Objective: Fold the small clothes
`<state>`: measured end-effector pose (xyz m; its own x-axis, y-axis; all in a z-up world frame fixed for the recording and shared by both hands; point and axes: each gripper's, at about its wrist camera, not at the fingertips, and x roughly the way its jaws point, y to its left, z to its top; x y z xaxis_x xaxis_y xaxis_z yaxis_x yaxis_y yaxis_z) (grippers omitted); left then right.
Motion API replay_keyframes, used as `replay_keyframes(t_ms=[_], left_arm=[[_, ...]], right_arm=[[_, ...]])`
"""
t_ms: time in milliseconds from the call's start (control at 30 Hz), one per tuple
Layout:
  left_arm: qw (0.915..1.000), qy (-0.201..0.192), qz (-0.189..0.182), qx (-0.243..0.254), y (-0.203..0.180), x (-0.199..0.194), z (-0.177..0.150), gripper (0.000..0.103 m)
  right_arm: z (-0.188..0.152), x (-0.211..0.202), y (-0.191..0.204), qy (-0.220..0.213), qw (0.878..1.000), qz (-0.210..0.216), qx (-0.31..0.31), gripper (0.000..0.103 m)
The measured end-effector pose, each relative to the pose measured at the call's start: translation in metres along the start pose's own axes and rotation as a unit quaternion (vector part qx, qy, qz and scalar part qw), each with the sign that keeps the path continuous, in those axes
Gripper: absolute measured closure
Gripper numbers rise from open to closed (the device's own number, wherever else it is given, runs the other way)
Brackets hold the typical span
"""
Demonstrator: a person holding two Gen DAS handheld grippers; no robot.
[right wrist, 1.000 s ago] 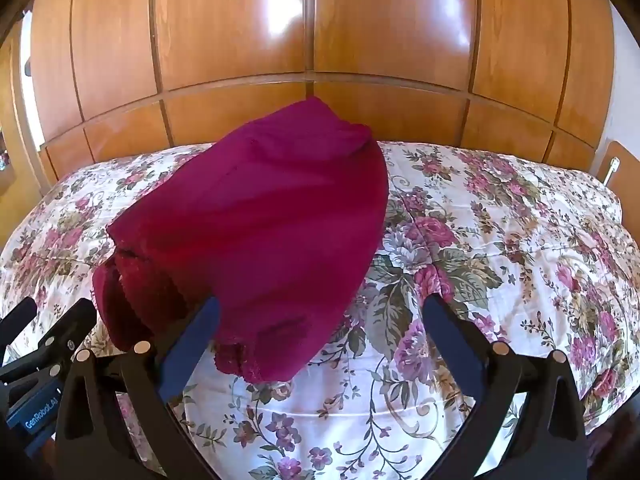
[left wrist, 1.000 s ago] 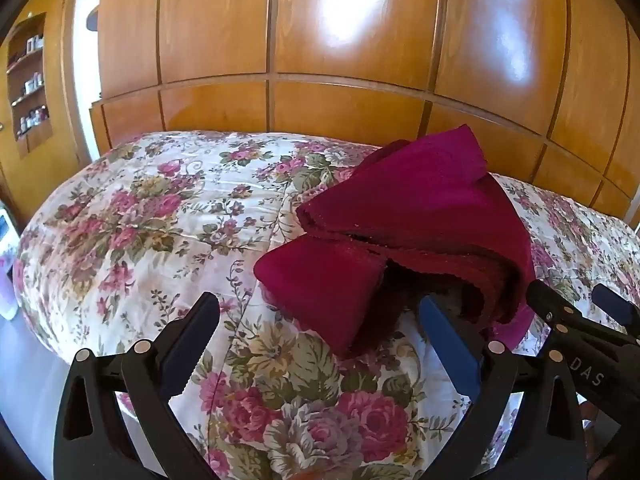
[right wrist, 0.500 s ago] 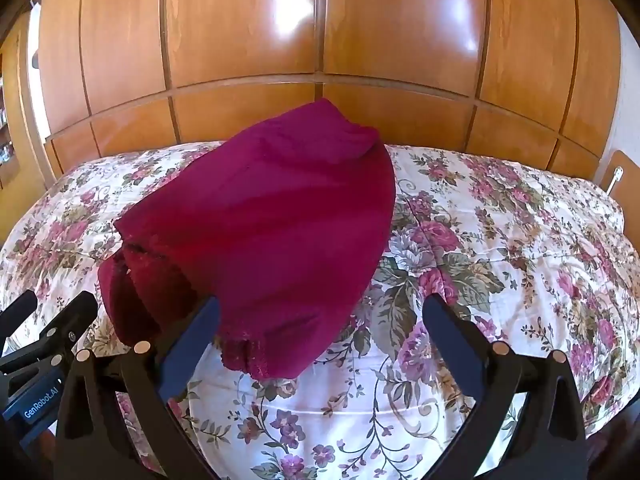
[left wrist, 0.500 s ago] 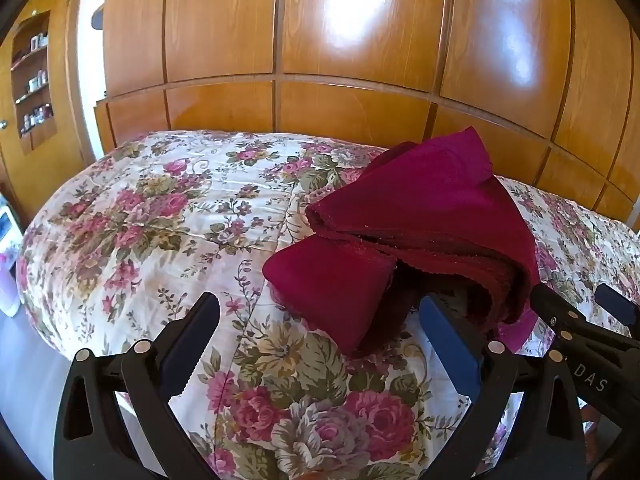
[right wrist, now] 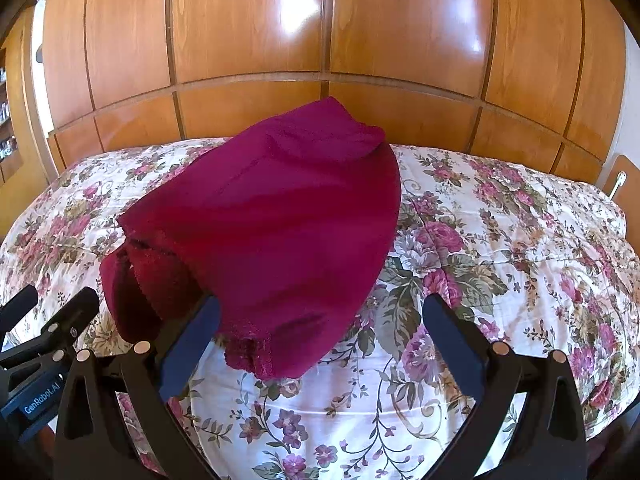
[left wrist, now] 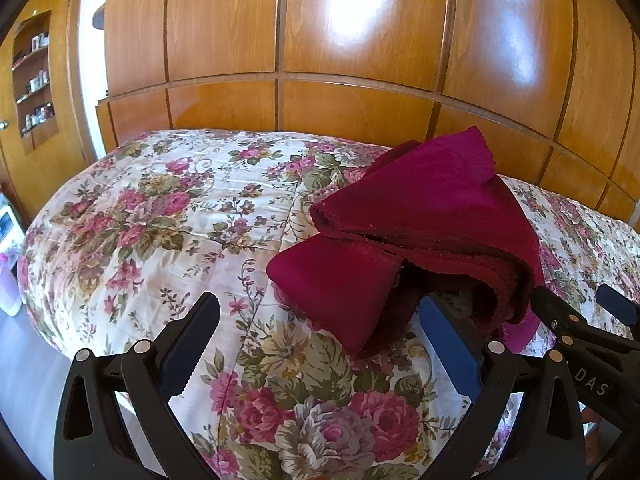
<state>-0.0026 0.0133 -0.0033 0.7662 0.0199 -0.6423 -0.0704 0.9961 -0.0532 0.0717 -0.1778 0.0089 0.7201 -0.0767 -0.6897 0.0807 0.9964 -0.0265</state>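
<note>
On floral bedspread (left wrist: 168,216), folded magenta garment (left wrist: 420,216), both jaws apart

Over the last second both cameras drew slightly back from the folded magenta fleece garment (left wrist: 432,216), so it sat a little farther off and higher in each view. In the left wrist view more of the white quilted bedspread with pink roses (left wrist: 168,216) came to show in front of it. In the right wrist view the garment (right wrist: 280,220) shifted slightly rightward. Its folds themselves showed no visible shift.
</note>
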Motion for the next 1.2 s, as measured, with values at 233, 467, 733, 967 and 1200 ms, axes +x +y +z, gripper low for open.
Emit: replay_keyframes(t_ms=[233, 467, 733, 967, 1200], left_arm=[[0.9996, -0.006, 0.026, 0.006, 0.006, 0.0, 0.004, 0.004], [0.9978, -0.021, 0.059, 0.022, 0.011, -0.004, 0.007, 0.004], [0.9969, -0.014, 0.076, 0.015, 0.023, 0.001, 0.008, 0.004], [0.9963, -0.006, 0.085, 0.012, 0.032, 0.005, 0.007, 0.004], [0.9961, 0.006, 0.087, 0.007, 0.038, 0.012, 0.005, 0.004]], right_arm=[[0.004, 0.005, -0.014, 0.009, 1.0, 0.001, 0.014, 0.002], [0.024, 0.013, -0.019, 0.02, 0.999, 0.027, 0.019, 0.002], [0.044, 0.023, 0.003, 0.033, 0.997, 0.068, -0.004, 0.002], [0.053, 0.035, 0.031, 0.046, 0.994, 0.095, -0.04, 0.002], [0.068, 0.054, 0.075, 0.056, 0.985, 0.127, -0.106, 0.002]])
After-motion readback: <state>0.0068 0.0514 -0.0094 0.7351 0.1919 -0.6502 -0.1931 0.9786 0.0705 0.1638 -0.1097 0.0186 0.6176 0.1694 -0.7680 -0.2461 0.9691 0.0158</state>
